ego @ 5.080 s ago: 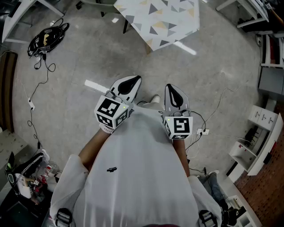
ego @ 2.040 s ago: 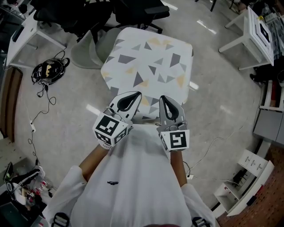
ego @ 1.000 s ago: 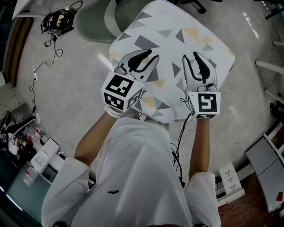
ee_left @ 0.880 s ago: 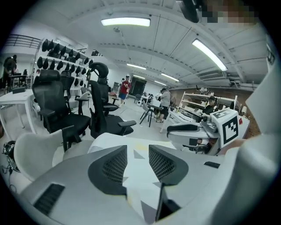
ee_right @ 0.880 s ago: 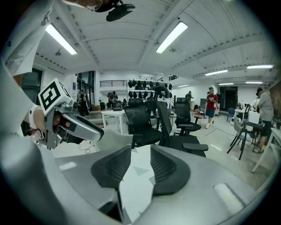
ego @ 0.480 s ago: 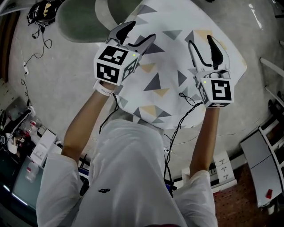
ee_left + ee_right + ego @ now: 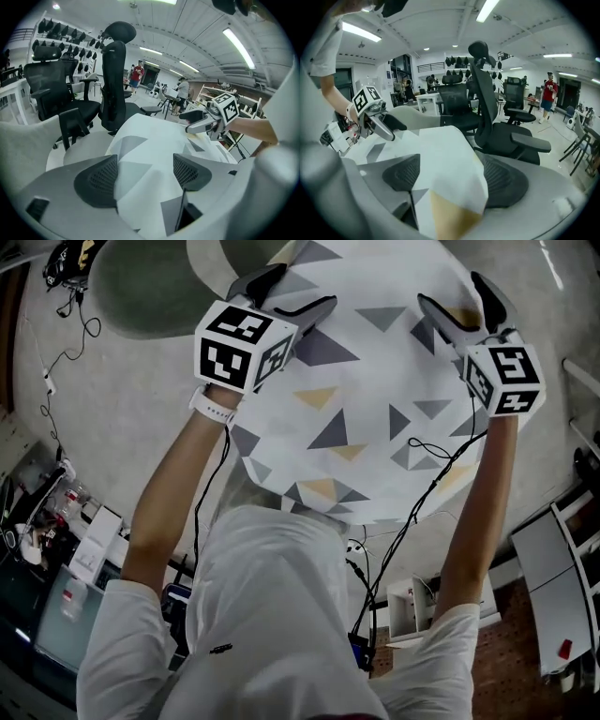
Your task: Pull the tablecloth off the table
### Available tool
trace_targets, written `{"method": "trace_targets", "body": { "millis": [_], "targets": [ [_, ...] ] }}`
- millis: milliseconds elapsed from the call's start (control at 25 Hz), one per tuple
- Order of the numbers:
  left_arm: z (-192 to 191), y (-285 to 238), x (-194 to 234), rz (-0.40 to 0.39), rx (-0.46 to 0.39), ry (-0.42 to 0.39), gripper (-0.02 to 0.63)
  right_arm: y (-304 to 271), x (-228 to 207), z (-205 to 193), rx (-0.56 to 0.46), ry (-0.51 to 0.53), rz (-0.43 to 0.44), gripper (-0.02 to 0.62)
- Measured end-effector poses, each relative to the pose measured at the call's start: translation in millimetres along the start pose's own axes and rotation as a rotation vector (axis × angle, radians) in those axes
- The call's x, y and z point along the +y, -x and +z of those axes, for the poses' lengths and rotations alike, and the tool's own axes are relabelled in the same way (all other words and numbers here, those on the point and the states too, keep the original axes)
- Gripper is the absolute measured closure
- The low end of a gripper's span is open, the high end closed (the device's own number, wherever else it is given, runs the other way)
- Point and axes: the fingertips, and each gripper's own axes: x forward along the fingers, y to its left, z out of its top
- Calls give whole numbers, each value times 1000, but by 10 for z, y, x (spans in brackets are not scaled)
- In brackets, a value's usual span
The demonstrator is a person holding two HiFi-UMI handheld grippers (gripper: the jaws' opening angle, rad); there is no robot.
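Note:
A white tablecloth (image 7: 366, 399) with grey and yellow triangles covers the small table below me. My left gripper (image 7: 309, 285) is at the cloth's far left side and my right gripper (image 7: 450, 289) is at its far right corner. In the left gripper view the left gripper (image 7: 144, 176) is opening, with the cloth (image 7: 150, 136) running between the pads, which stand apart from it. In the right gripper view the right gripper (image 7: 450, 176) is also opening, wide around a cloth (image 7: 445, 150) corner that lies loose between the pads.
A grey-green chair (image 7: 150, 287) stands just beyond the table's far left. Black office chairs (image 7: 487, 93) crowd the far side. Cables (image 7: 412, 512) hang below my arms. White shelving (image 7: 562, 559) is to the right and clutter (image 7: 37, 521) to the left.
The person has walked up to the table. Both grippers reached forward over the cloth to its far side, spread apart, and their jaws went from nearly shut to wide.

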Motion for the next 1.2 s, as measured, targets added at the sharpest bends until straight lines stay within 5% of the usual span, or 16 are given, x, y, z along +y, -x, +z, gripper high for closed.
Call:
{"method": "trace_targets", "body": {
  "millis": [480, 640, 920, 1200],
  "targets": [
    [-84, -95, 0, 64, 69, -79, 224, -258, -209, -301, 264, -35, 155, 193],
    [-131, -108, 36, 113, 99, -130, 227, -220, -178, -274, 244, 19, 135, 245],
    [-127, -97, 87, 61, 124, -154, 225, -40, -108, -105, 216, 223, -4, 459],
    [-105, -95, 89, -21, 134, -141, 250, 202, 47, 74, 130, 287, -40, 532]
  ]
}}
